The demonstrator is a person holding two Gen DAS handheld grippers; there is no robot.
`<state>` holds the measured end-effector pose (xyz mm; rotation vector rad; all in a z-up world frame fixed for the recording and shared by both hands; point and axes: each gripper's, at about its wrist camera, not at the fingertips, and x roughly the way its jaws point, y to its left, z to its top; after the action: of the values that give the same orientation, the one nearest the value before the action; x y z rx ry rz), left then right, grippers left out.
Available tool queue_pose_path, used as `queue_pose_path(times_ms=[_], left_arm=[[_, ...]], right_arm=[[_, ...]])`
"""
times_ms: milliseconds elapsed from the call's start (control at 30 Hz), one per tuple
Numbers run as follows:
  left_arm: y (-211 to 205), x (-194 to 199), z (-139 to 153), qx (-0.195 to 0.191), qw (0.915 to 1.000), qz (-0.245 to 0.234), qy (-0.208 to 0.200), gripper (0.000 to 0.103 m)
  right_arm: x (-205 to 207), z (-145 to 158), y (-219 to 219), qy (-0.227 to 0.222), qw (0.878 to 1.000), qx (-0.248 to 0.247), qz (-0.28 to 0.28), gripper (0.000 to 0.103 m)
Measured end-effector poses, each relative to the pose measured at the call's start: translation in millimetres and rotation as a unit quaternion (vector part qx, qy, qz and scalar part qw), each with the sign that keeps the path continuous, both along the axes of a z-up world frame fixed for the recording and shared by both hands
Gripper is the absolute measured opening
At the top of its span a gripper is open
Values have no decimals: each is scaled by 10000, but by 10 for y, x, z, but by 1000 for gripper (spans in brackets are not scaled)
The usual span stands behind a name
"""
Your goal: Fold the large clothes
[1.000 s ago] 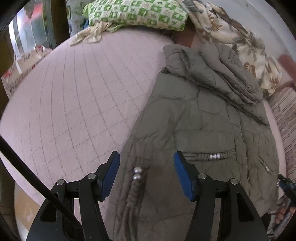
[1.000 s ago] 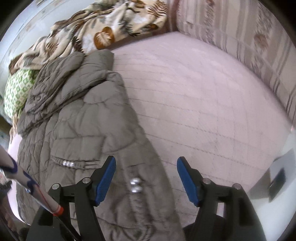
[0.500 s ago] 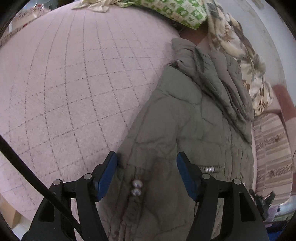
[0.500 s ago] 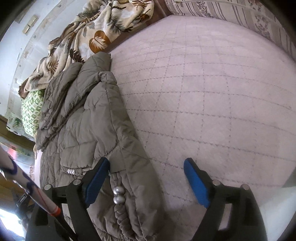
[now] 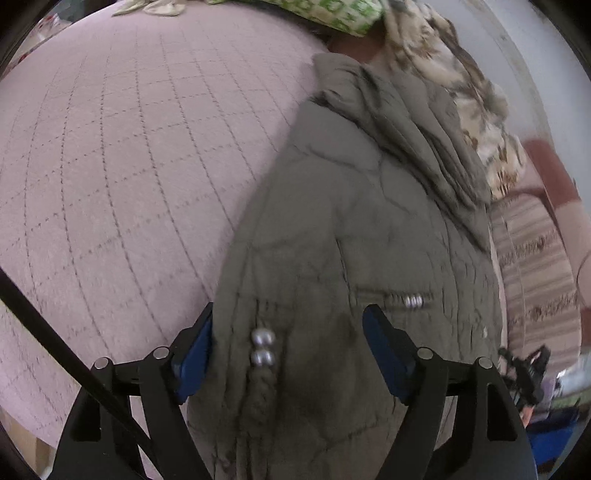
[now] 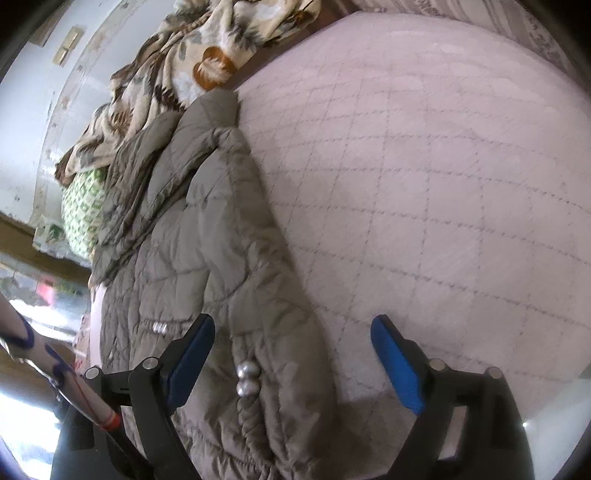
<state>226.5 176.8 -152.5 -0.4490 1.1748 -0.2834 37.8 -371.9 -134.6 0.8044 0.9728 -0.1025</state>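
Observation:
An olive quilted hooded jacket (image 5: 354,236) lies lengthwise on a pink quilted bed, hood toward the far end, both sleeves folded in along its sides. My left gripper (image 5: 286,347) is open, its blue pads straddling the left sleeve cuff with two silver beads (image 5: 262,347). The jacket also shows in the right wrist view (image 6: 207,258). My right gripper (image 6: 293,354) is open over the right sleeve cuff with its beads (image 6: 246,378); its right finger (image 6: 395,365) is over bare bedspread.
The pink bedspread (image 5: 110,166) spreads wide left of the jacket and right of it (image 6: 443,184). A leaf-print blanket (image 6: 192,62) and a green-checked pillow (image 5: 332,11) lie at the head. A striped cushion (image 5: 535,277) lies beside the bed.
Both grippers have moved lower and closer over the sleeve cuffs, tilting toward the jacket. Jaws stay open. The jacket has not moved.

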Motion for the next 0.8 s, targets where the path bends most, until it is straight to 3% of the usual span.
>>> queue_pose_path(times_ms=[100, 267, 333, 600, 800], left_arm=[[-92, -113, 8, -62, 9996, -280, 37, 76], [-55, -291, -77, -1003, 9938, -432, 189, 76], [-5, -341, -98, -1181, 9921, -346, 232, 76], [-13, -492, -67, -1035, 9939, -347, 153, 76], [-120, -634, -196, -1554, 9866, -446, 201, 76]], right_arm=[[-27, -12, 45, 14, 9998, 124, 168, 90], [-140, -79, 152, -65, 9964, 729, 421, 90], [-193, -88, 212, -78, 9956, 811, 463, 90], [-376, -122, 447, -37, 9941, 767, 768, 90], [-415, -109, 556, -207, 9949, 635, 749, 87]])
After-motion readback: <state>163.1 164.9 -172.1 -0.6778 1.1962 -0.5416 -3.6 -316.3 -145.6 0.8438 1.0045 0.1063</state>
